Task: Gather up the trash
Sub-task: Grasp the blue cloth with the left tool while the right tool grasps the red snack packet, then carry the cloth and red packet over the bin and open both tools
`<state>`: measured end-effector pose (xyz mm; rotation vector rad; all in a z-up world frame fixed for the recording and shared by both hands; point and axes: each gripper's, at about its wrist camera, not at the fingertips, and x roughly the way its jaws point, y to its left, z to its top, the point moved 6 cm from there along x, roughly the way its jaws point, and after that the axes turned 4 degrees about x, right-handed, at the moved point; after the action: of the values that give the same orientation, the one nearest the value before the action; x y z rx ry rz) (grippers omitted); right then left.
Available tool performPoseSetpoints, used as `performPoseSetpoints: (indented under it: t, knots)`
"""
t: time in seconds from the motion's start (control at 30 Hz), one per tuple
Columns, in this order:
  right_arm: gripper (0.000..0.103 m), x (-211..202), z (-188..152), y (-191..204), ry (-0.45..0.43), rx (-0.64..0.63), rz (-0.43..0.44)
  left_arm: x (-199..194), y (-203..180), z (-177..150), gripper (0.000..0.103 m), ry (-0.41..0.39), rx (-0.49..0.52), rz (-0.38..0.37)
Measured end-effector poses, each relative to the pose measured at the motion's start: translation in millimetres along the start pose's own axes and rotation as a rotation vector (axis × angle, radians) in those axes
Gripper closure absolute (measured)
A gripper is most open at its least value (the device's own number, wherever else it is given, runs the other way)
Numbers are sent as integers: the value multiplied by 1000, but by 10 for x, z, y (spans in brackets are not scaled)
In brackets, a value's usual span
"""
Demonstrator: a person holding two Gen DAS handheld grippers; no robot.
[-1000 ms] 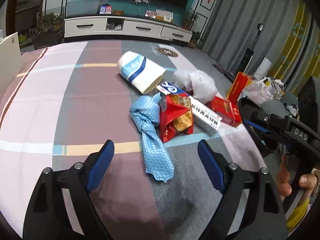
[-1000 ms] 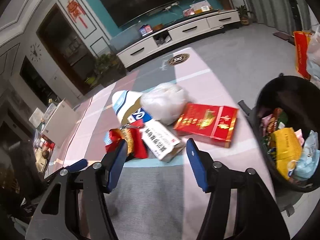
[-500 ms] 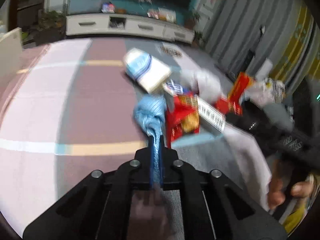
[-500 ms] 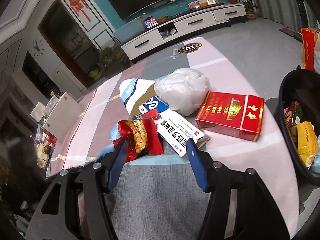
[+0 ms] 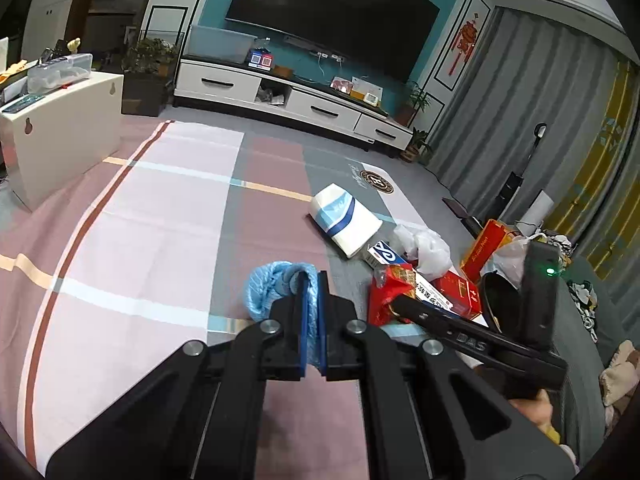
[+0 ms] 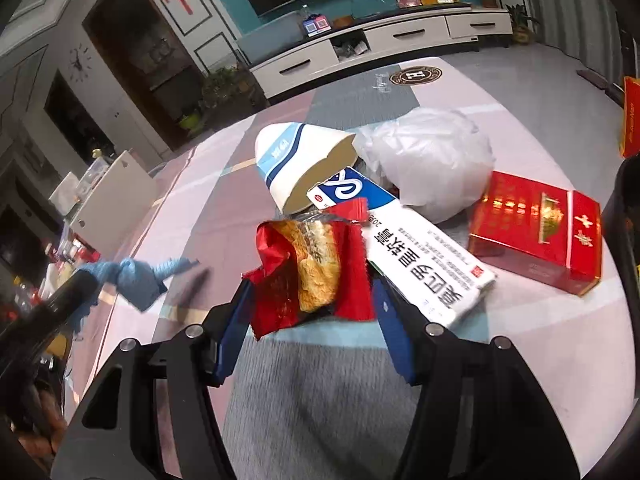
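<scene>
My left gripper [image 5: 313,280] is shut on a knotted light-blue cloth [image 5: 269,287] and holds it above the striped tablecloth; the cloth also shows in the right wrist view [image 6: 134,277]. My right gripper [image 6: 312,300] is open, its blue pads on either side of a red snack wrapper [image 6: 316,272]. Past the wrapper lie a white medicine box [image 6: 424,264], a blue-and-white paper cup on its side [image 6: 300,160], a crumpled white plastic bag [image 6: 432,160] and a red cigarette carton [image 6: 536,232].
A black trash bin [image 5: 500,292] stands off the table's right edge, its rim also at the right wrist view's edge [image 6: 624,208]. A white cabinet [image 5: 60,128] stands to the left. A TV stand [image 5: 288,100] is at the back.
My left gripper has shut on the blue cloth and lifted it off the table. My right gripper has moved forward until its pads flank the red snack wrapper.
</scene>
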<state>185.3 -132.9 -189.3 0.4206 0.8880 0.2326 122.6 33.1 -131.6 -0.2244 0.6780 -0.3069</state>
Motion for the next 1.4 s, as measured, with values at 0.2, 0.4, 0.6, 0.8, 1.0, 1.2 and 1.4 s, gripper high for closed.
performPoseSetpoints:
  t: [0.2, 0.4, 0.6, 0.8, 1.0, 1.2, 1.4]
  knots:
    - [44, 156, 18, 65, -1, -28, -69, 7, 47, 63, 98, 1, -1, -17]
    - [44, 214, 54, 64, 6, -20, -89, 26, 98, 53, 98, 14, -34, -42]
    - [73, 263, 57, 81, 5, -21, -82, 15, 88, 64, 98, 12, -34, -59]
    - [96, 186, 84, 106, -18, -19, -81, 3, 106, 60, 98, 11, -42, -58]
    - [97, -185, 82, 212, -77, 6, 2, -112, 35, 117, 98, -32, -30, -82]
    - [97, -704, 113, 179, -148, 7, 57, -252, -215, 112, 98, -51, 24, -149]
    - [97, -1126, 178, -177, -207, 41, 25, -250, -695, 55, 98, -34, 88, -238]
